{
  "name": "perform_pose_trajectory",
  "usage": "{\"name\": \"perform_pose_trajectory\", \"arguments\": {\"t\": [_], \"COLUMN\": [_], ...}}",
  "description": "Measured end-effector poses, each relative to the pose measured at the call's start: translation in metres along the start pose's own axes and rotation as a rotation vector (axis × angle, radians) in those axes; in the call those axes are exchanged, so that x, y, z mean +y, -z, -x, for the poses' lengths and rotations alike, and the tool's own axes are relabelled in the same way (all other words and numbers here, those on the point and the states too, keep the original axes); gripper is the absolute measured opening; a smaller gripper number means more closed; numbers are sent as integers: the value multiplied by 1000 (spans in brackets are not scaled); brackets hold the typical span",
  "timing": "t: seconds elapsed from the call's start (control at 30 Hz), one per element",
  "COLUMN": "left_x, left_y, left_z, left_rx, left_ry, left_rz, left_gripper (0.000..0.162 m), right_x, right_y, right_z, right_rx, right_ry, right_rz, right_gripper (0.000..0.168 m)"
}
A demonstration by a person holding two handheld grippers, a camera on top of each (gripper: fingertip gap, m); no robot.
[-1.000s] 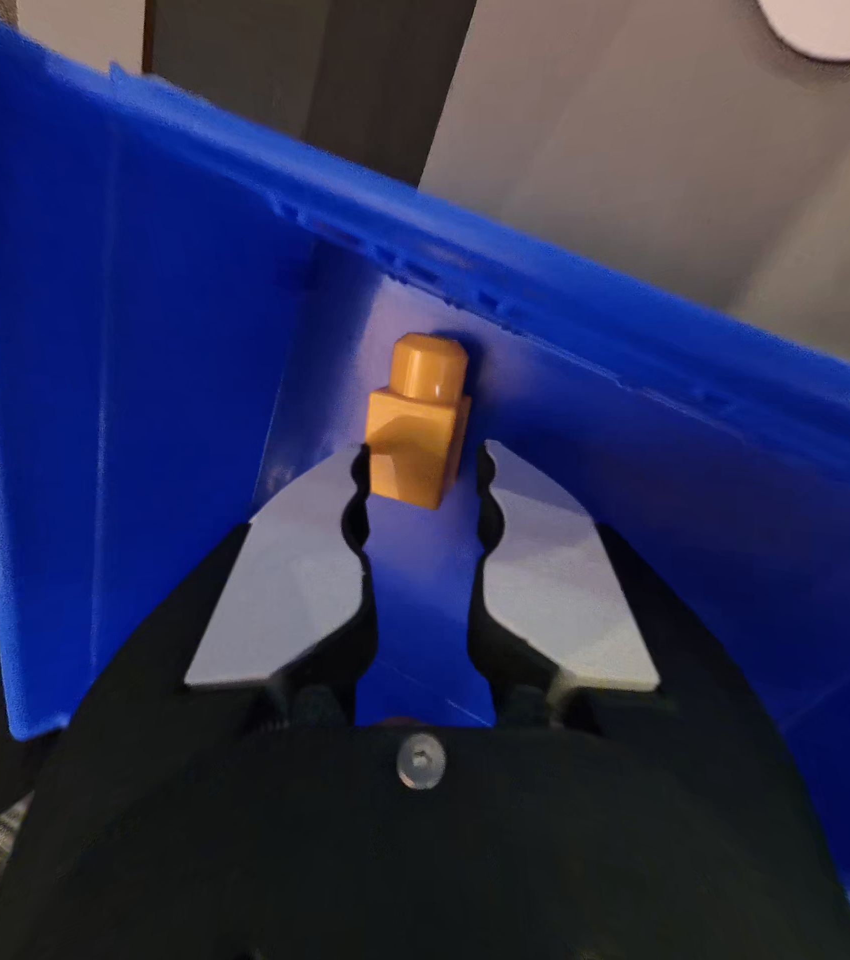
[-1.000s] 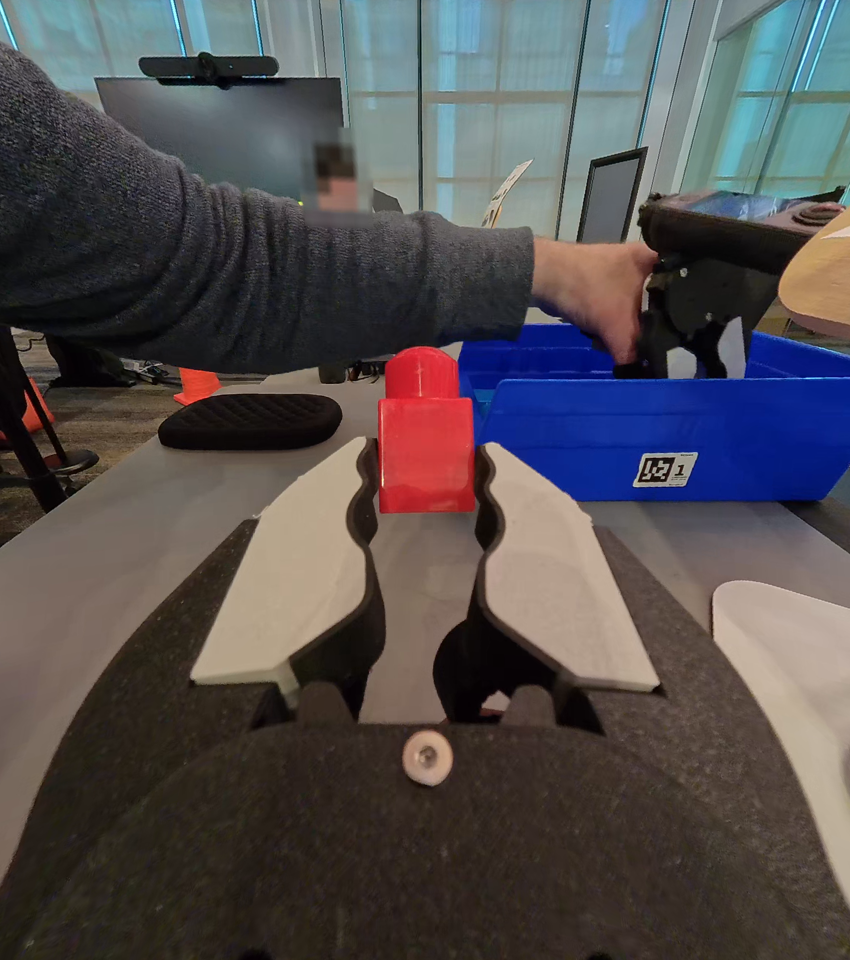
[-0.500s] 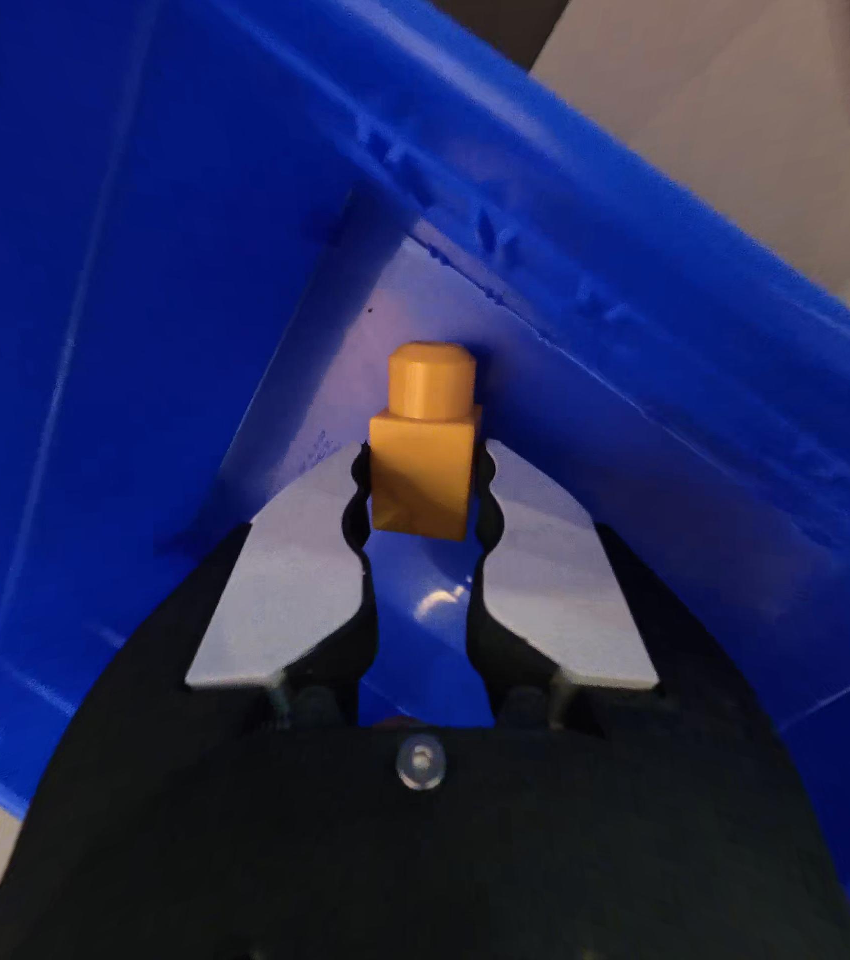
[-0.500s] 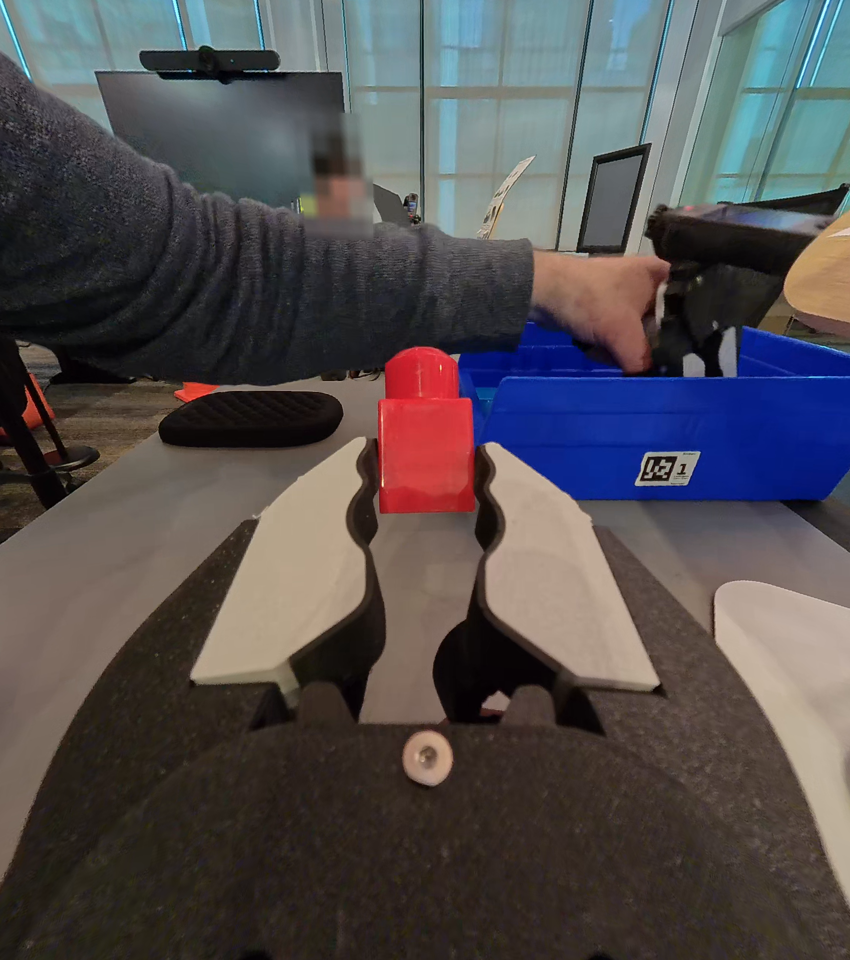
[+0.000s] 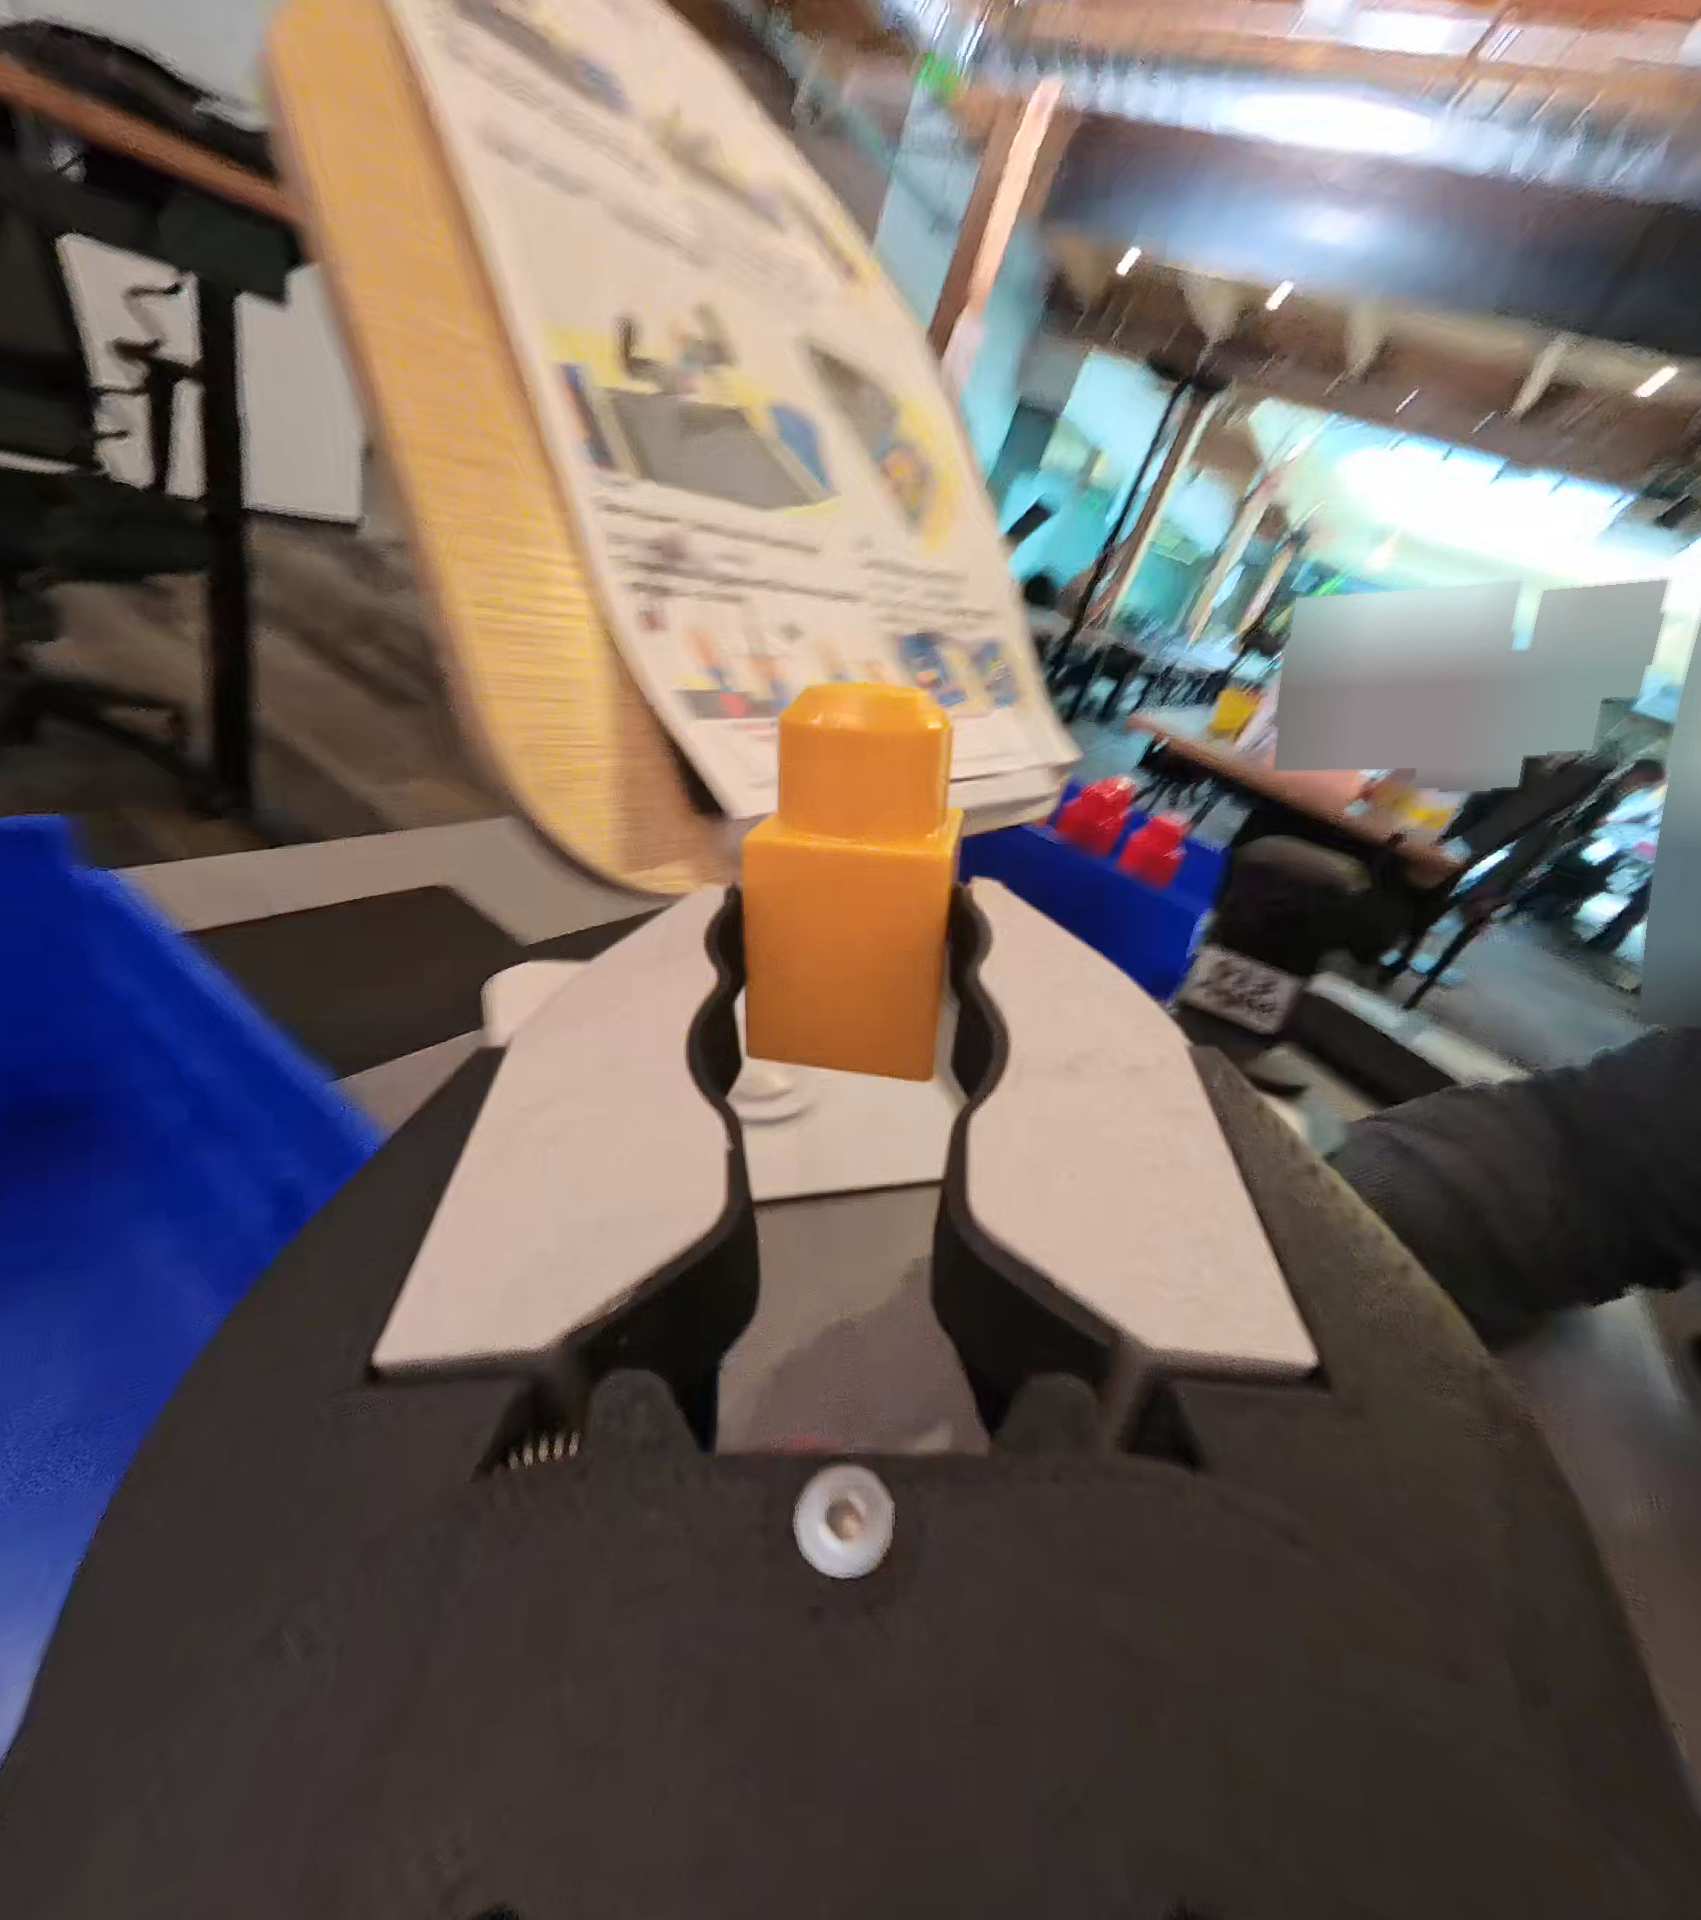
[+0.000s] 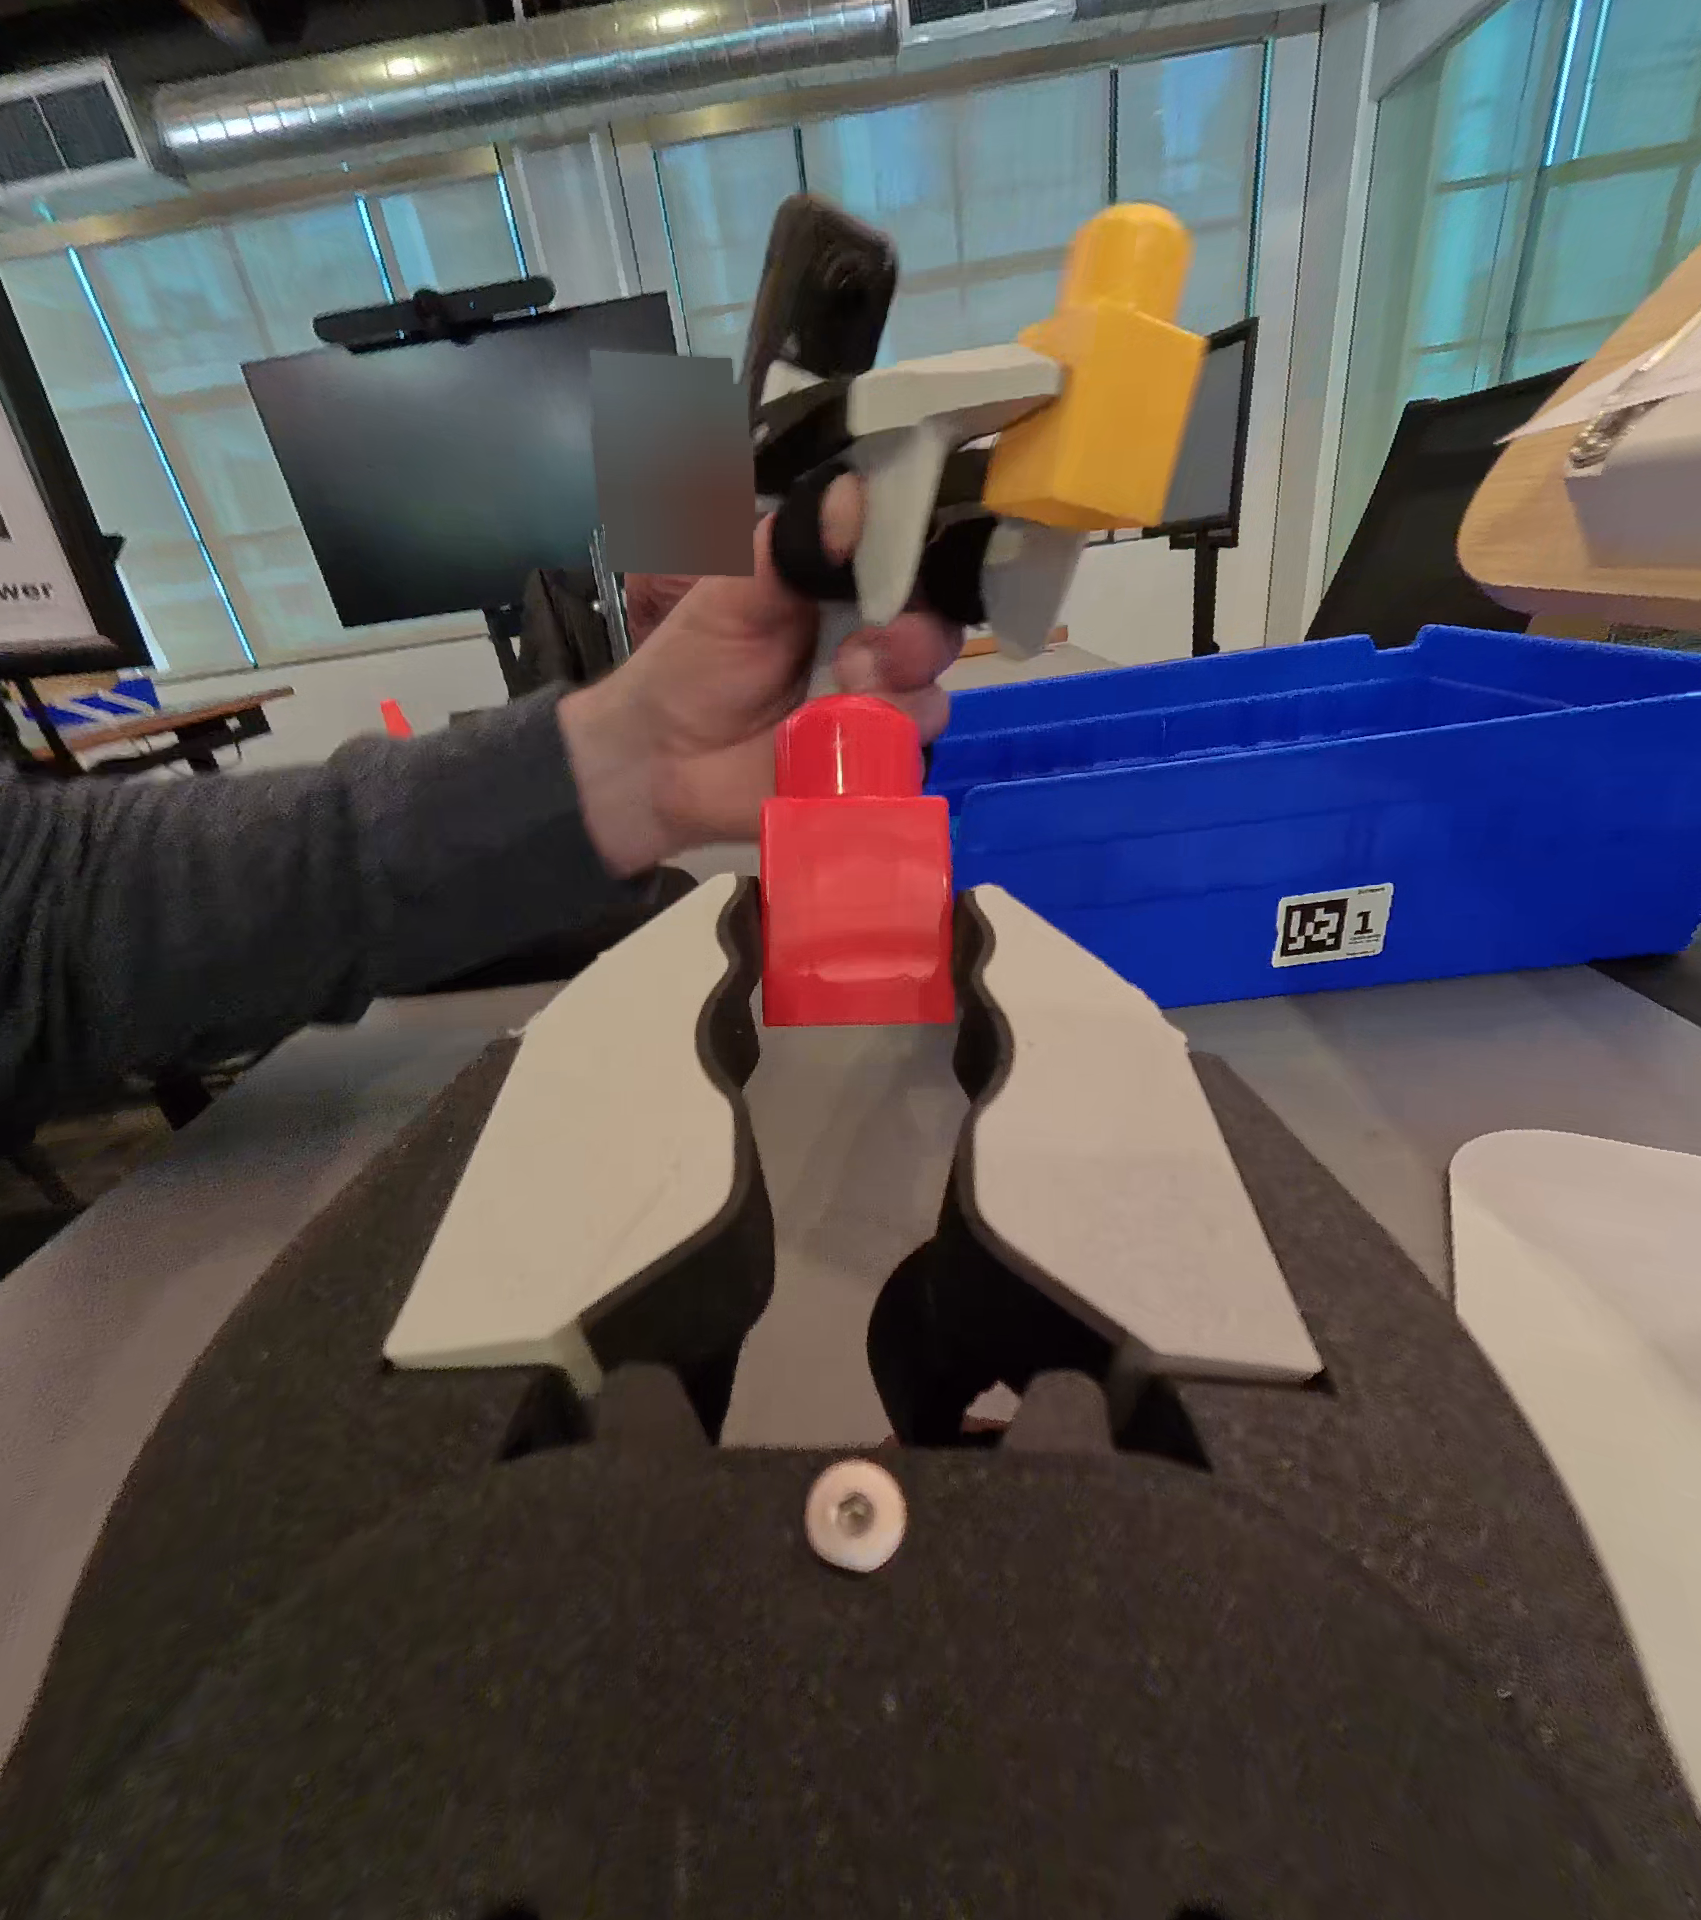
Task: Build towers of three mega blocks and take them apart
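Slipping is the big danger: the smooth, shiny orange plastic block (image 5: 851,920) is pinched high above the grey surface (image 6: 1345,1049) by the left tongs (image 5: 841,971), near the blue plastic bin (image 6: 1345,821). The right tongs (image 6: 856,961) squeeze the glossy red plastic block (image 6: 856,904). Round pegs must line up, or the blocks could jam or fall.

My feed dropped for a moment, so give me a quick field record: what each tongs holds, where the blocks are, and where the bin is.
left tongs: shut on orange block, held in the air, stud up
right tongs: shut on red block, stud up, low over grey table
blue bin: on table, behind red block
stacking: none yet, blocks apart
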State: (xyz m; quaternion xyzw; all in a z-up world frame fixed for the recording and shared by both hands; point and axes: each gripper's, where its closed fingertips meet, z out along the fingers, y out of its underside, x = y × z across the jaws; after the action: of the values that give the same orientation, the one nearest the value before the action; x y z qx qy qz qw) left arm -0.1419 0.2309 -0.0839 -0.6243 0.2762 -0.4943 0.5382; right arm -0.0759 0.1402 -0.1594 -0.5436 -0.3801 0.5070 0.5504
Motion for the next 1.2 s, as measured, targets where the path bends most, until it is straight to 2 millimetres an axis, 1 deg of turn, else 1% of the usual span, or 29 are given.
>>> {"name": "perform_pose_trajectory", "arguments": {"t": [0.1,0.13,0.2,0.3,0.43,0.73,1.0,1.2], "left_x": [9,13,20,24,33,56,56,53], "left_y": [-14,-20,-30,-37,-43,-54,-55,-59], "left_z": [-38,-47,-61,-72,-76,-75,-73,-75], "left_rx": [103,129,174,226,244,250,256,258], "left_ry": [28,35,22,49,64,121,177,184], "left_rz": [-109,-120,-132,-177,-187,-192,-260,-295], "left_gripper": [37,37,37,37,37,37,37,37], "right_x": [-4,-5,-8,-9,-11,-15,-17,-18], "right_y": [4,5,6,8,9,13,15,16], "right_z": [-5,-6,-8,-9,-11,-16,-19,-19], "right_rx": [-4,-9,-15,-13,-11,3,20,21], "right_ry": [-52,-68,-92,-106,-117,-141,-141,-135], "right_rz": [-35,-45,-65,-77,-96,-137,-153,-162], "right_gripper": [34,34,34,34,34,34,34,34]}}
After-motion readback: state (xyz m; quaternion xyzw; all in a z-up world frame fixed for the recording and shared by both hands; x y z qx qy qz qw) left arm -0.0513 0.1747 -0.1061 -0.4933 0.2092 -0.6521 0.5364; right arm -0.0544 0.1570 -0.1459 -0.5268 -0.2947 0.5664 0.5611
